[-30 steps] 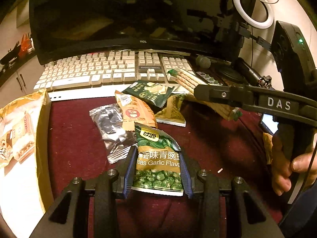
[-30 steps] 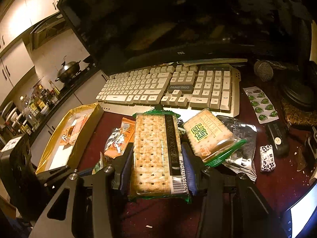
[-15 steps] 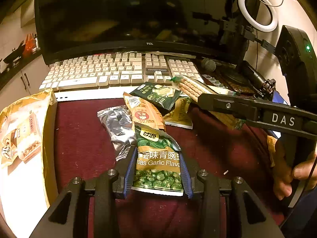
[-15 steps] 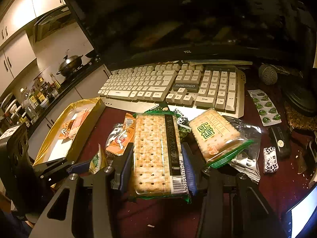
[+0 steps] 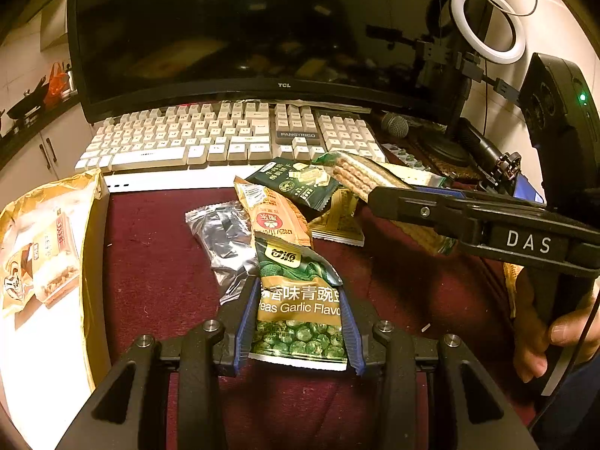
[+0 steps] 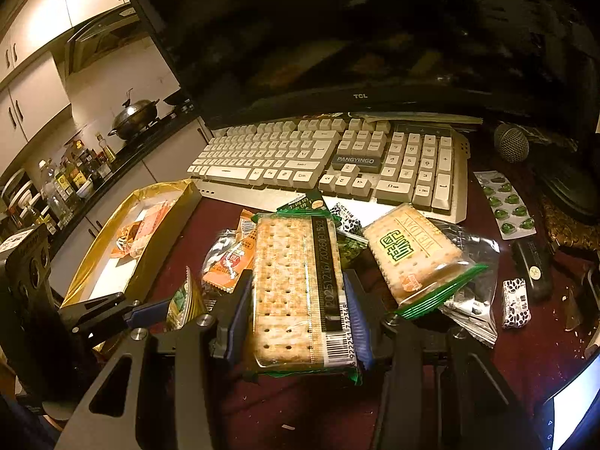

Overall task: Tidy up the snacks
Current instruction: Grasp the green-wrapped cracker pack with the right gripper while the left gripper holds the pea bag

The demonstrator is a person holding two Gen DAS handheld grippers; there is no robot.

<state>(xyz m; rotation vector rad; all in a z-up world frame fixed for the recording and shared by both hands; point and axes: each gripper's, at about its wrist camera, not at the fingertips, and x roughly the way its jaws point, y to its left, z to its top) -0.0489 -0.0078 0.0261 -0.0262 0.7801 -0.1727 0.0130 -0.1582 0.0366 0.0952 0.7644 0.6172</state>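
Note:
My left gripper (image 5: 298, 322) is shut on a green garlic pea packet (image 5: 300, 311), held above the maroon table. My right gripper (image 6: 298, 315) is shut on a clear cracker pack (image 6: 296, 285) with a green edge; it also shows from the side in the left wrist view (image 5: 356, 180). A gold-rimmed tray (image 5: 92, 262) with a few snack packs lies at the left; it also shows in the right wrist view (image 6: 150, 247). Loose snacks lie mid-table: an orange packet (image 5: 277, 221), a silver packet (image 5: 225, 236), a dark green packet (image 5: 296, 183) and a second cracker pack (image 6: 412, 251).
A white keyboard (image 5: 225, 138) and a dark TCL monitor (image 5: 262, 30) stand behind the snacks. A microphone (image 6: 510, 142), a pill blister (image 6: 506, 206), a black remote (image 6: 532, 268) and a small patterned sweet (image 6: 516, 303) lie at the right. A ring light (image 5: 487, 22) stands at the back right.
Both grippers have lifted and pulled back a little with their packs still gripped. The snacks on the table have not moved.

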